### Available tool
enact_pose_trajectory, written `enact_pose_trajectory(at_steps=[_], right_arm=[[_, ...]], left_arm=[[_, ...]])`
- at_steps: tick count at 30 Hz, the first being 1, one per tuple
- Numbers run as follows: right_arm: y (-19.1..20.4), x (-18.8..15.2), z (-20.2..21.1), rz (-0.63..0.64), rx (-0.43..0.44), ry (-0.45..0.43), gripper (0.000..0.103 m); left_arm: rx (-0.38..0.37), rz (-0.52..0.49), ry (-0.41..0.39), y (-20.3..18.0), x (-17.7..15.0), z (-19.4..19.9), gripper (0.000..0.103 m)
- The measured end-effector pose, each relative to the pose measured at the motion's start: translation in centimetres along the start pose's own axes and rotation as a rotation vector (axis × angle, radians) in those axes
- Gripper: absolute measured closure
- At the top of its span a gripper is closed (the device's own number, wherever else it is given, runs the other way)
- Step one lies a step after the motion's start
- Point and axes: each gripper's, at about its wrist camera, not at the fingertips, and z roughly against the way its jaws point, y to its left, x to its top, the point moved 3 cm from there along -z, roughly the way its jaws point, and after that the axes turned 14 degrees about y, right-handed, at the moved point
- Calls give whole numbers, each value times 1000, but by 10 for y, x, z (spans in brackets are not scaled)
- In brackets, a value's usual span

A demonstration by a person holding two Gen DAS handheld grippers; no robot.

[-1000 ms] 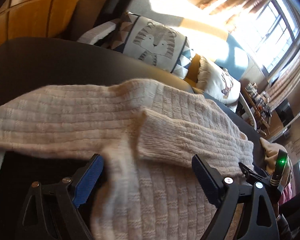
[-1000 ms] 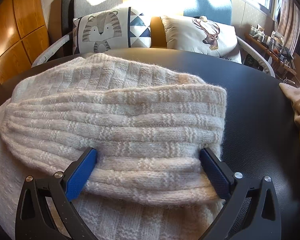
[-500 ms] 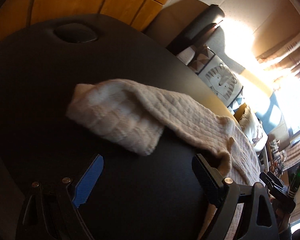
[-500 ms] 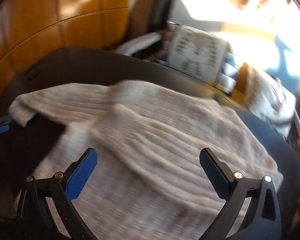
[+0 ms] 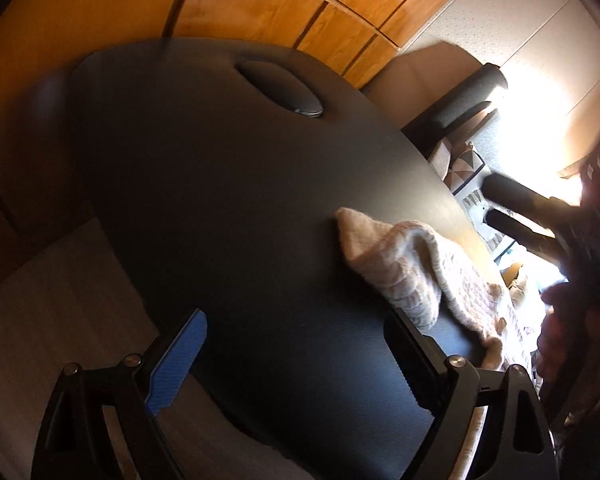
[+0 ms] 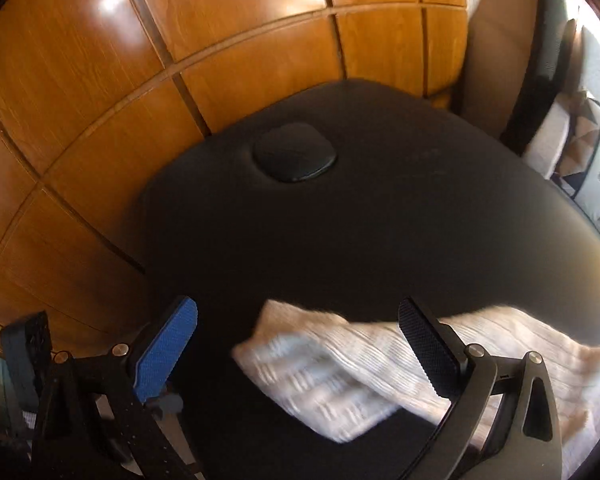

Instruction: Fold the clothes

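Note:
A cream knit sweater lies on the black table. Only its sleeve end shows in the left wrist view, to the right of my left gripper. That gripper is open over bare tabletop near the table's edge, with nothing between its fingers. My right gripper is open too and hovers above the sleeve end, which lies blurred between and below its fingers without being pinched. A hand with the dark body of the right gripper shows at the right edge of the left wrist view.
An oval dark recess sits near the table's far end. Wooden wall panels stand close behind it. A chair with patterned cushions is at the right. Pale floor lies off the table's left edge.
Both views have swung left, from the folded sweater body to its sleeve end and the bare end of the table. Both grippers stayed open and empty.

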Motion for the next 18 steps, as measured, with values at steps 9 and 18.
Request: enact_pose_trajectory(at_steps=[9, 18], right_arm=[[22, -8, -74, 96, -64, 225, 19], [12, -39, -84, 86, -151, 283, 19]], left_arm=[[7, 38, 49, 19, -8, -17, 11], [2, 25, 46, 12, -10, -25, 11]])
